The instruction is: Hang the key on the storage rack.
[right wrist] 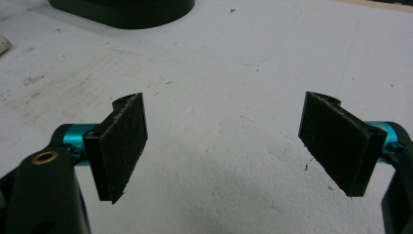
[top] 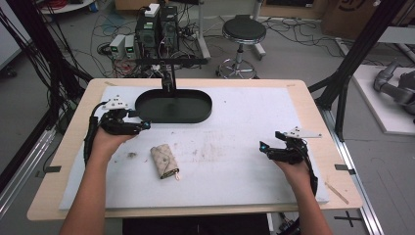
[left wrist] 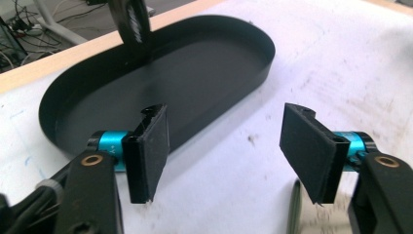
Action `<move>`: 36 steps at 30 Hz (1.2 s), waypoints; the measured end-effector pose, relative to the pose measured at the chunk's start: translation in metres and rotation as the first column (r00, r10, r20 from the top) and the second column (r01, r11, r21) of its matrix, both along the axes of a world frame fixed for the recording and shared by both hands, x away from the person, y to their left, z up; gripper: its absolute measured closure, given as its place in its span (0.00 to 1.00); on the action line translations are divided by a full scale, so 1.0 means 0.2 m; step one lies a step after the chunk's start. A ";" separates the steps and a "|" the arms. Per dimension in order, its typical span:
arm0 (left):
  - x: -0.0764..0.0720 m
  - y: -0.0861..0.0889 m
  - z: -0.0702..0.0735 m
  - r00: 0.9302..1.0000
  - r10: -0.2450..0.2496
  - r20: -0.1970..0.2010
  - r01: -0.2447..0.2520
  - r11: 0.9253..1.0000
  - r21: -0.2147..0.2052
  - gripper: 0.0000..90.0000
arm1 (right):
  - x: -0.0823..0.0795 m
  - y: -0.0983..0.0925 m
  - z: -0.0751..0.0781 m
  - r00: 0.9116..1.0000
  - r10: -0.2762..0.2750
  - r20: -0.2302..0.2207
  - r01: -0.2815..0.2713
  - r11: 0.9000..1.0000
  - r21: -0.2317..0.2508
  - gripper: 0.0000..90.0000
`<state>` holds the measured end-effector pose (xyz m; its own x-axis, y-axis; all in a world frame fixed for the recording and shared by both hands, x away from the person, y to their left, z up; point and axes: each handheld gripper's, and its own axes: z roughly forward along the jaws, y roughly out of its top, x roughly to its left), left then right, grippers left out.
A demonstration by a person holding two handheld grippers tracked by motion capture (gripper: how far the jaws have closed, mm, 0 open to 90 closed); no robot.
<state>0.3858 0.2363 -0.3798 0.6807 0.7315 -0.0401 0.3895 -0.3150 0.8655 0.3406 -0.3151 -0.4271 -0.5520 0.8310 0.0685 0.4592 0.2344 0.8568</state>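
The left gripper [left wrist: 224,151] has its jaws spread wide with nothing between them, above the white mat [left wrist: 341,58]. Just ahead of it lies the black oval tray [left wrist: 160,78]. The right gripper [right wrist: 224,146] is also spread and holds nothing. Between the two grippers, nearer to the left one, a beige key pouch [top: 164,161] lies on the mat.

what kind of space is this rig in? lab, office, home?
Most likely a robotics lab or data-collection workshop. Loose cables sprawl over the floor around computer towers, a robot arm lies on a side bench, and the worn white mat sits inside a black frame.
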 end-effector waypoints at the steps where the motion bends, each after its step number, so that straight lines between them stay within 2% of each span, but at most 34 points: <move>1: -0.03 0.01 -0.02 1.000 0.000 -0.001 0.000 1.000 0.010 0.36 | 0.00 0.00 0.00 1.000 -0.001 0.000 0.001 1.000 -0.002 0.20; 9: -0.11 0.04 -0.11 1.000 -0.006 -0.008 0.006 1.000 0.000 0.32 | 0.00 -0.01 -0.01 1.000 -0.006 -0.004 0.006 1.000 -0.002 0.20; 12: -0.12 0.04 -0.14 1.000 -0.012 -0.024 0.013 1.000 0.015 0.31 | 0.00 -0.01 -0.01 1.000 -0.009 -0.008 0.009 1.000 -0.001 0.20; 16: -0.15 0.06 -0.15 1.000 -0.025 -0.005 0.025 1.000 -0.015 0.29 | 0.01 -0.01 -0.02 1.000 -0.012 -0.012 0.012 1.000 -0.006 0.20; 21: -0.18 0.07 -0.19 1.000 -0.028 -0.012 0.028 0.999 -0.026 0.27 | 0.01 -0.02 -0.02 1.000 -0.023 -0.009 0.023 1.000 -0.003 0.20; 24: -0.18 0.07 -0.19 1.000 -0.023 -0.011 0.023 1.000 -0.014 0.24 | 0.01 -0.02 -0.02 0.999 -0.031 -0.014 0.030 1.000 -0.005 0.20; 36: -0.17 0.12 -0.18 1.000 0.003 0.002 -0.003 1.000 -0.021 0.22 | 0.02 -0.02 -0.03 0.999 -0.040 -0.025 0.040 0.999 -0.011 0.20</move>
<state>0.3512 0.2594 -0.4159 0.6785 0.7326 -0.0540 0.3883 -0.2953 0.8729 0.3442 -0.3199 -0.4329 -0.5165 0.8531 0.0731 0.4902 0.2246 0.8422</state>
